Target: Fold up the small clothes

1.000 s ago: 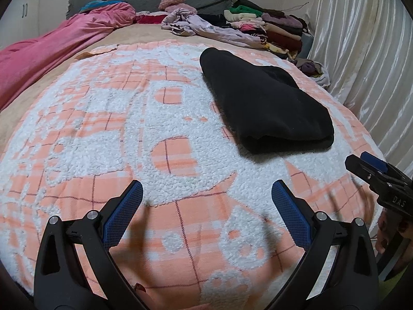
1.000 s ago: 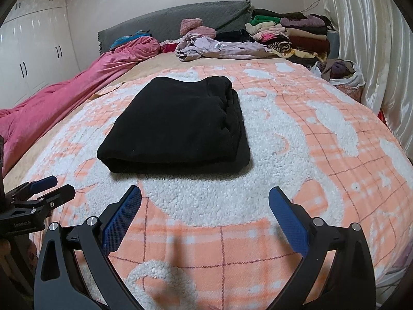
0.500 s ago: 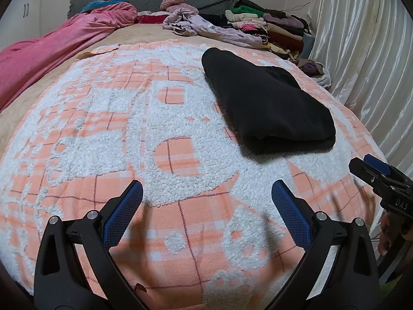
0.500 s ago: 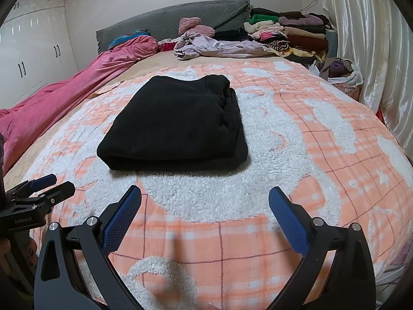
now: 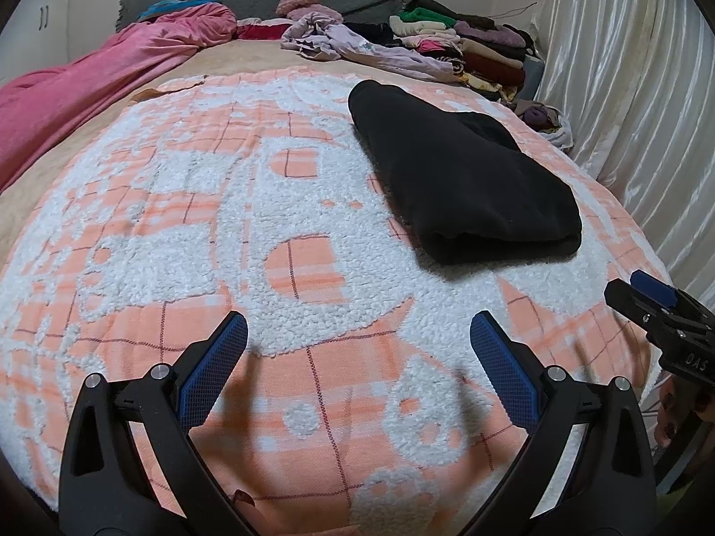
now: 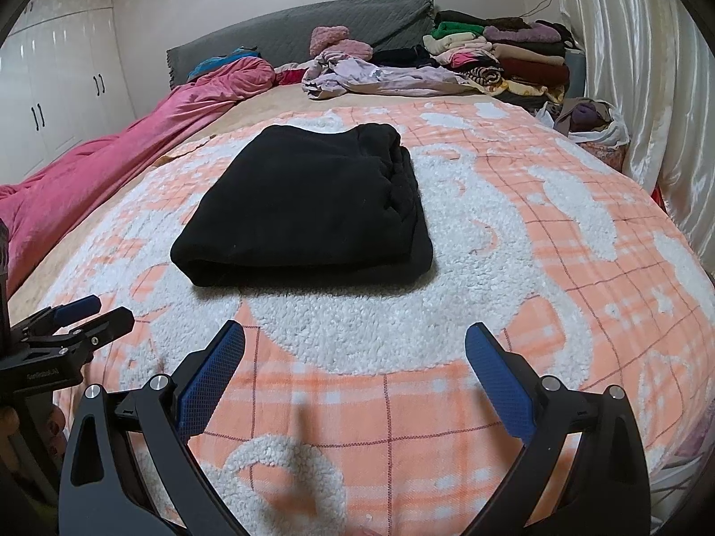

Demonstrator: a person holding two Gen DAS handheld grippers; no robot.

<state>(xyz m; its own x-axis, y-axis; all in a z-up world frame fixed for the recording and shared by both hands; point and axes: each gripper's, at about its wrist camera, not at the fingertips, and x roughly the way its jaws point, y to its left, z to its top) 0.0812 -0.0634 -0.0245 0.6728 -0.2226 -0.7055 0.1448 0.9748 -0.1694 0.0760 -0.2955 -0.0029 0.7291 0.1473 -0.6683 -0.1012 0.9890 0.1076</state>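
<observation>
A black garment (image 5: 460, 178) lies folded into a thick rectangle on the orange and white blanket (image 5: 223, 232); it also shows in the right wrist view (image 6: 308, 205). My left gripper (image 5: 357, 335) is open and empty, above the blanket, near and to the left of the garment. My right gripper (image 6: 355, 344) is open and empty, above the blanket just in front of the garment's near folded edge. Each gripper shows at the edge of the other's view: the right one (image 5: 657, 312) and the left one (image 6: 76, 326).
A pink duvet (image 6: 134, 147) lies along the left side of the bed. A loose lilac garment (image 6: 371, 78) and a stack of folded clothes (image 6: 500, 58) lie at the grey headboard. A bag of clothes (image 6: 585, 120) and white curtains (image 6: 648, 89) stand at the right.
Both grippers have drawn slightly back and stay open. The folded black garment has not moved.
</observation>
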